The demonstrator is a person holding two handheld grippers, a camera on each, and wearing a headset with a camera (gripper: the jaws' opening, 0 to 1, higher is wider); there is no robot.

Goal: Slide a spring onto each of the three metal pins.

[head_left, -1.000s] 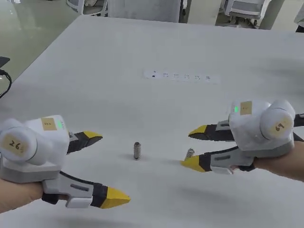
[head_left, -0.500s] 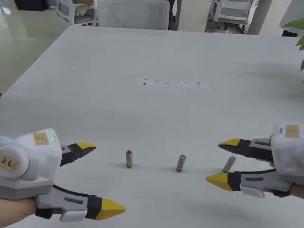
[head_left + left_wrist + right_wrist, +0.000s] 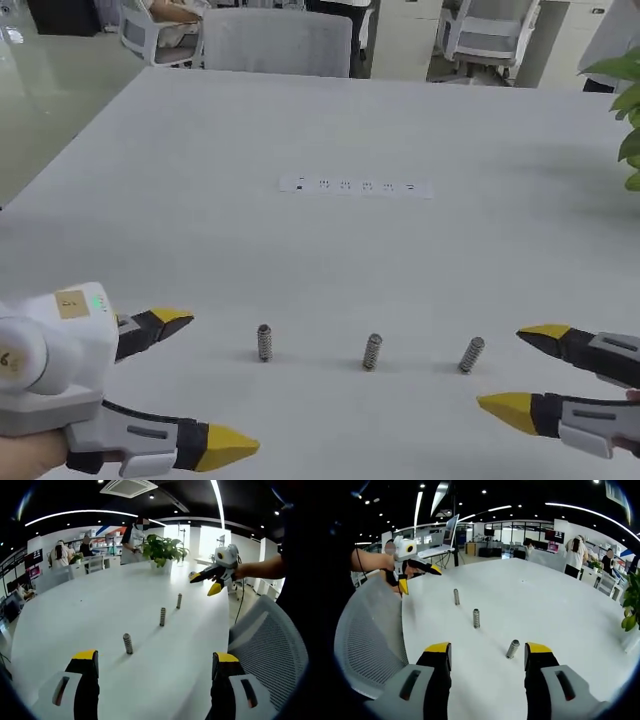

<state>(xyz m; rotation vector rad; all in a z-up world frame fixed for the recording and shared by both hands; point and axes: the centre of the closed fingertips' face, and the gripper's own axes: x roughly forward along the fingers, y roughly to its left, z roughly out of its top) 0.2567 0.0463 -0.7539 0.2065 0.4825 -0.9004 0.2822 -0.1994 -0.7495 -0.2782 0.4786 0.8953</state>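
Note:
Three springs stand in a row on the white table, each on a pin: the left spring [image 3: 265, 343], the middle spring [image 3: 372, 352] and the right spring [image 3: 471, 355], which leans a little. My left gripper [image 3: 195, 382] hovers open at the near left, its yellow-tipped jaws wide apart with nothing between them. My right gripper [image 3: 528, 372] is open at the near right, just right of the right spring. In the left gripper view the row runs away from the nearest spring [image 3: 128, 643]. In the right gripper view the leaning spring [image 3: 512, 649] lies just ahead of the jaws.
A flush strip of power sockets [image 3: 355, 186] sits mid-table. Office chairs [image 3: 278, 42] stand at the far edge, and a potted plant [image 3: 630, 100] pokes in at the right. A mesh chair [image 3: 270, 645] is beside me. People stand in the background.
Both grippers drew back toward me and outward; the right one moved right, clear of the middle and right springs. The head camera has tilted, so the whole scene shifted.

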